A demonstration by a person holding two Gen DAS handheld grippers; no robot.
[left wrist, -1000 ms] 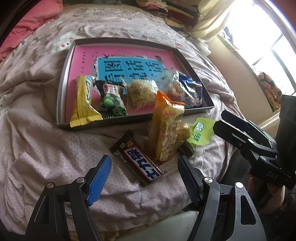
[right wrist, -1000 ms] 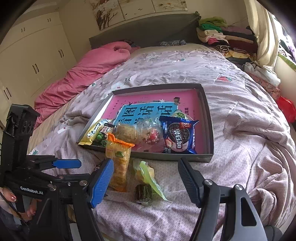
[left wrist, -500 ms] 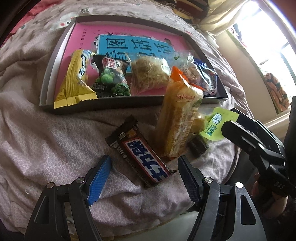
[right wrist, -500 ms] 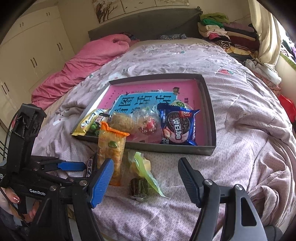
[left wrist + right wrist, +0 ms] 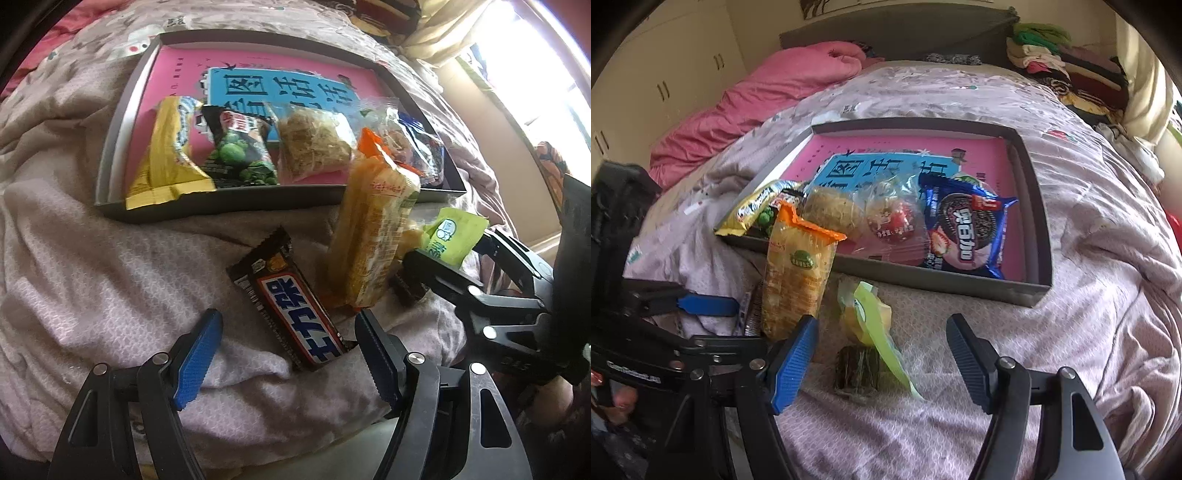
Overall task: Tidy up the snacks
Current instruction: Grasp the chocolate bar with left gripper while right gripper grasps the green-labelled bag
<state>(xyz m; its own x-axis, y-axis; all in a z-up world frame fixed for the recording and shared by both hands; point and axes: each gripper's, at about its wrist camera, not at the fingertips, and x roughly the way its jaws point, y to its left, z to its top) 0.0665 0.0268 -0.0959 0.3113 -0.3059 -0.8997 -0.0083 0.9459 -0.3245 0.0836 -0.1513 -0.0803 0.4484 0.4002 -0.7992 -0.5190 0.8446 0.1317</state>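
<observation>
Left wrist: chocolate bar (image 5: 291, 302) lies diagonal, pointing toward tray (image 5: 236, 206).

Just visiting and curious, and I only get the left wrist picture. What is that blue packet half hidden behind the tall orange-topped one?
Observer: The right wrist view shows it whole: a blue Oreo cookie packet lying flat in the tray.
Operator: And what is the other gripper pointing at?
Observer: The right gripper is open. A small dark wrapped snack lies on the bedspread between its fingers, partly under a green packet.
</observation>
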